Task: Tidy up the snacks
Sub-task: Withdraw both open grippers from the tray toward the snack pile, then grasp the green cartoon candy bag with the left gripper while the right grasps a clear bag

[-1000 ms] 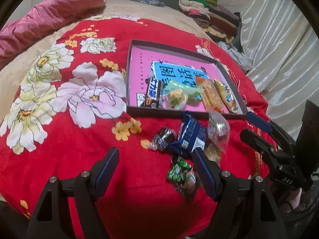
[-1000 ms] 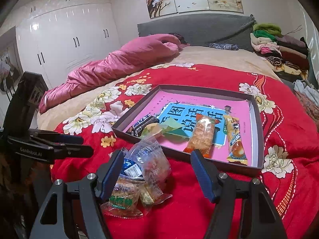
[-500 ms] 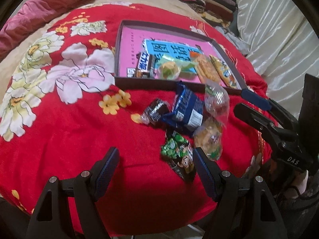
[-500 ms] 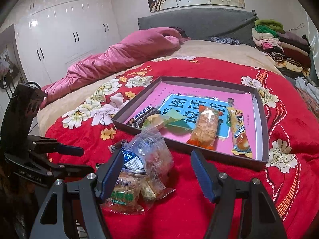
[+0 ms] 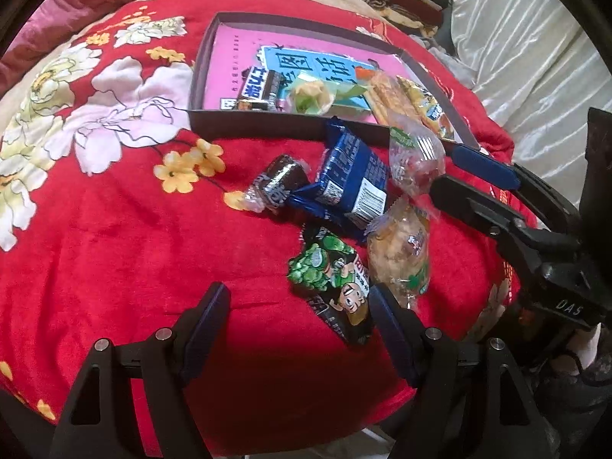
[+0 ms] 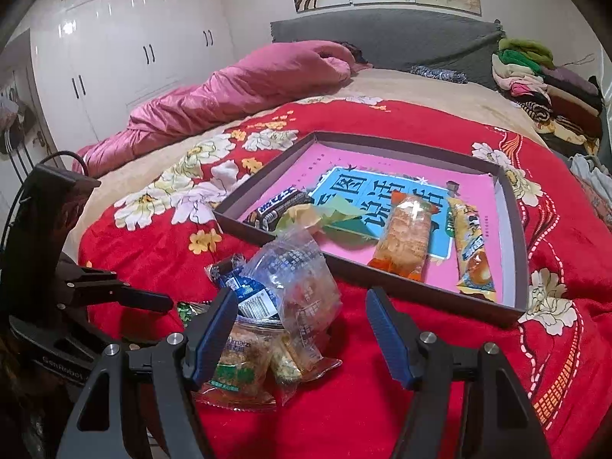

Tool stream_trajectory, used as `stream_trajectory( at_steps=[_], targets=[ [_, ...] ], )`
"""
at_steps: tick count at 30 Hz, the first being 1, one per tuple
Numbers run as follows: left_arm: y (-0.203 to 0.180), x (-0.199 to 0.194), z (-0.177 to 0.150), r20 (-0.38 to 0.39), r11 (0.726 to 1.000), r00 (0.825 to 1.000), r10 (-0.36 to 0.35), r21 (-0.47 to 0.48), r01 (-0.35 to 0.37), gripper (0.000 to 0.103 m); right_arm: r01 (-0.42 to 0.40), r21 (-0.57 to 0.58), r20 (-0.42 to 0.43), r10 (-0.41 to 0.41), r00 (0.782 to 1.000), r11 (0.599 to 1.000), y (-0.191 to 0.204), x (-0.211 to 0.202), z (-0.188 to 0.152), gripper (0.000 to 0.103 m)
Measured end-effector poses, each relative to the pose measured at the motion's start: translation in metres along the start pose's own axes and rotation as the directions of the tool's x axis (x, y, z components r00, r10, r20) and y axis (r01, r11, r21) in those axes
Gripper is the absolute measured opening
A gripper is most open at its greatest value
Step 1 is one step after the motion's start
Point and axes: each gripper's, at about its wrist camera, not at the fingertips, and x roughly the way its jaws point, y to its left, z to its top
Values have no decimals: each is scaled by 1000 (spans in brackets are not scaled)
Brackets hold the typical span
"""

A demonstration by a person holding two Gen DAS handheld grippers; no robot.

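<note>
A dark shallow box (image 5: 267, 118) (image 6: 512, 225) with a pink floor lies on the red blanket and holds several snacks, among them a black bar (image 5: 258, 90) and an orange packet (image 6: 405, 235). In front of it lies a loose pile: a dark round cake (image 5: 279, 183), a blue packet (image 5: 350, 178), a clear bag (image 5: 415, 157) (image 6: 298, 279), a green pea packet (image 5: 332, 277) and a pale cracker packet (image 5: 399, 252) (image 6: 237, 367). My left gripper (image 5: 302, 329) is open, just short of the green packet. My right gripper (image 6: 302, 332) is open beside the clear bag.
The red flowered blanket (image 5: 114, 210) covers a bed; its front edge drops off just below the pile. A pink quilt (image 6: 237, 88) lies at the back left, folded clothes (image 6: 543, 84) at the back right. White wardrobes (image 6: 126, 49) stand to the left.
My left gripper has moved forward and down toward the loose pile; the green packet now sits close to its right finger. My right gripper has shifted slightly. Both stay open.
</note>
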Motion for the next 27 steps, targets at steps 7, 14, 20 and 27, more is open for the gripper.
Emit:
stream_trajectory(
  at_steps=[7, 14, 20, 27],
  targets=[
    [-5, 6, 1, 7, 1000, 1000, -3, 9, 3, 76, -15, 10, -28, 16, 999, 1000, -2, 17, -1, 69],
    [-6, 10, 5, 21, 1000, 1000, -11, 4, 11, 75, -20, 55, -30, 22, 999, 998, -13, 24, -2, 62],
    [-7, 15, 8, 30, 1000, 999, -22, -3, 22, 66, -15, 77, -72, 21, 997, 997, -21, 33, -5, 46],
    [-7, 20, 12, 39, 998, 998, -55, -19, 56, 54, -12, 103, -61, 18, 998, 995, -28, 32, -5, 42]
  ],
)
